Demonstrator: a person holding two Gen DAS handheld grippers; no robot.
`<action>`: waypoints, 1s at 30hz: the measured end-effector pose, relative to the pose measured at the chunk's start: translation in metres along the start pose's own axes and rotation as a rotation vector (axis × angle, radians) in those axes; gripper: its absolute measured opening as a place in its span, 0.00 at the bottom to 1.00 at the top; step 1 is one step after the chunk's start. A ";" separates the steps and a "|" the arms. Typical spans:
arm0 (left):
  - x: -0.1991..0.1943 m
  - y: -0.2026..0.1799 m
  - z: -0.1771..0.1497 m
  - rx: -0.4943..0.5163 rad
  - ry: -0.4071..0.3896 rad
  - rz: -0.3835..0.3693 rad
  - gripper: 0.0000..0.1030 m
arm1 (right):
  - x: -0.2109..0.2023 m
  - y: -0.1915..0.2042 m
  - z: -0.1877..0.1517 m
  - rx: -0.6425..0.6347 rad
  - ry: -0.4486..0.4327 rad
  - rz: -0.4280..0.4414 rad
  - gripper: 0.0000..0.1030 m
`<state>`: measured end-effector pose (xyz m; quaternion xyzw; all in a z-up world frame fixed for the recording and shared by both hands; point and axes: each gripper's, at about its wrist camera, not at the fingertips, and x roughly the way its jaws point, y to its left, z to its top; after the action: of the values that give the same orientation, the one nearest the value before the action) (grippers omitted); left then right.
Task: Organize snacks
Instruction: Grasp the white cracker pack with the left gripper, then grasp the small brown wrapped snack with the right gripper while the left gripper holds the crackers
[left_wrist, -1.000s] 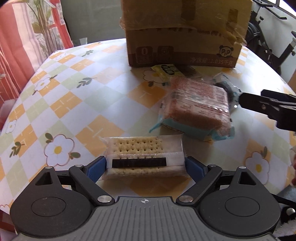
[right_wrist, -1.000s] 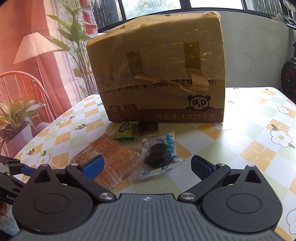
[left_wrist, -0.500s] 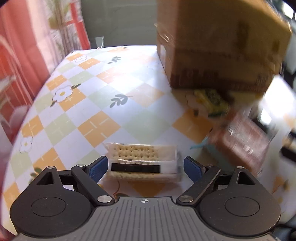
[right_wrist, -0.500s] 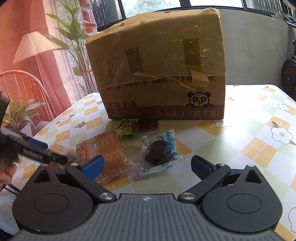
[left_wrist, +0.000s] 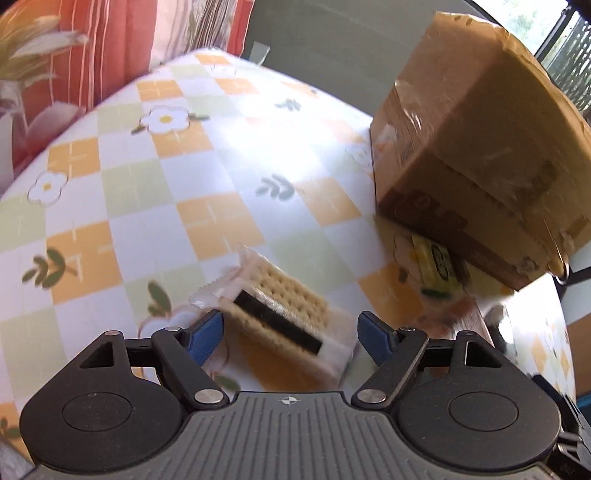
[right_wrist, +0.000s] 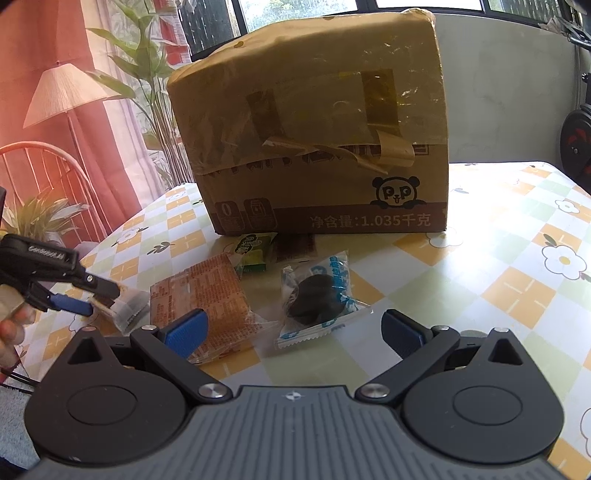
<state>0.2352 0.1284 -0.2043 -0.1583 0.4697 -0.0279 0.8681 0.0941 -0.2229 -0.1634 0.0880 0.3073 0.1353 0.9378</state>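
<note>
While its jaws close around the cracker pack (left_wrist: 284, 314), the left gripper (left_wrist: 290, 328) nears the desk (left_wrist: 155, 192) edge; the right gripper (right_wrist: 293, 328) gapes, holding nothing

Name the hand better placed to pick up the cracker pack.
Left. The left gripper already has the cracker pack between its closing fingers; the right gripper hangs open over the dark cookie packet.

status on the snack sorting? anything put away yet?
Nothing looks put away yet: the orange pack, dark cookie pack and green sachet lie loose before the taped-shut cardboard box. Left gripper jaws are closing around the cracker pack; right gripper is open, empty.
</note>
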 end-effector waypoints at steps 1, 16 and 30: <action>0.004 -0.002 0.003 0.010 -0.003 0.004 0.79 | 0.001 0.000 0.000 0.002 0.002 -0.001 0.99; 0.043 -0.062 0.003 0.323 -0.065 0.041 0.65 | 0.004 -0.020 0.007 0.067 -0.003 -0.033 0.93; 0.029 -0.038 -0.020 0.273 -0.188 0.028 0.49 | 0.081 -0.005 0.068 -0.166 0.080 0.002 0.55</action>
<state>0.2387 0.0821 -0.2263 -0.0343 0.3805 -0.0643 0.9219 0.1990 -0.2088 -0.1551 0.0046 0.3323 0.1646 0.9287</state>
